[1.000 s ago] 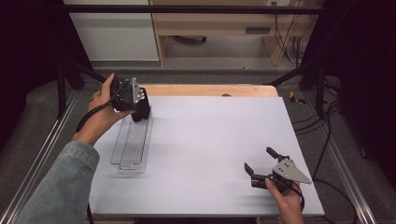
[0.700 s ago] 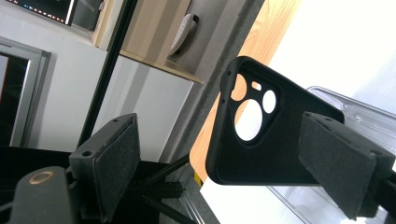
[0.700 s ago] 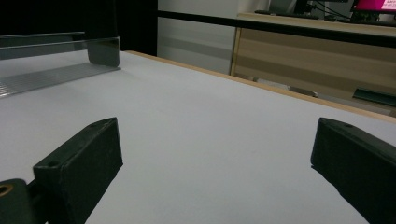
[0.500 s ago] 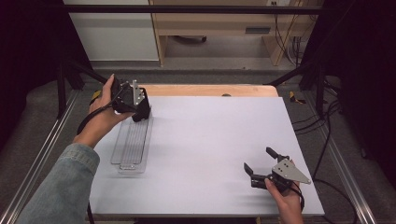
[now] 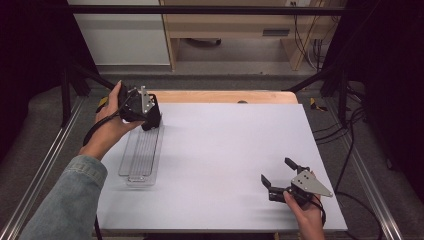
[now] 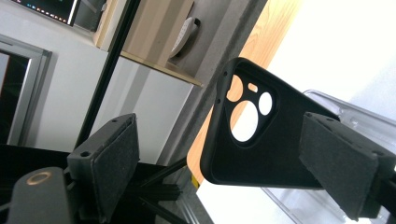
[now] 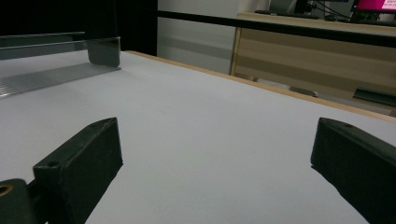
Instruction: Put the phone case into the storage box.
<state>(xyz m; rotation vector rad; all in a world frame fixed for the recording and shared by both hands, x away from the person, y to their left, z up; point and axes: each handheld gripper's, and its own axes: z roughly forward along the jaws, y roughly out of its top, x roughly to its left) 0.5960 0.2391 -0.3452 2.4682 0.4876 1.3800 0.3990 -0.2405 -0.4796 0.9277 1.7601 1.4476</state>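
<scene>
A black phone case (image 6: 261,154) with round camera cut-outs stands tilted at the far end of a clear ribbed tray (image 5: 142,155). My left gripper (image 5: 150,119) hovers over that end, held by a hand in a denim sleeve. Its jaws stand open around the case (image 6: 222,119): the left pad (image 6: 114,163) is well clear of it, and the right pad (image 6: 336,163) is close beside it. My right gripper (image 5: 277,170) rests low near the table's front right corner, open, with nothing between its fingers (image 7: 217,123). From there the case (image 7: 103,51) shows as a dark slab in the tray (image 7: 46,74).
The white tabletop (image 5: 225,150) has a wooden strip (image 5: 225,96) along its far edge. Metal rails run along both sides of the table. Black frame bars and a wooden desk stand beyond the far edge.
</scene>
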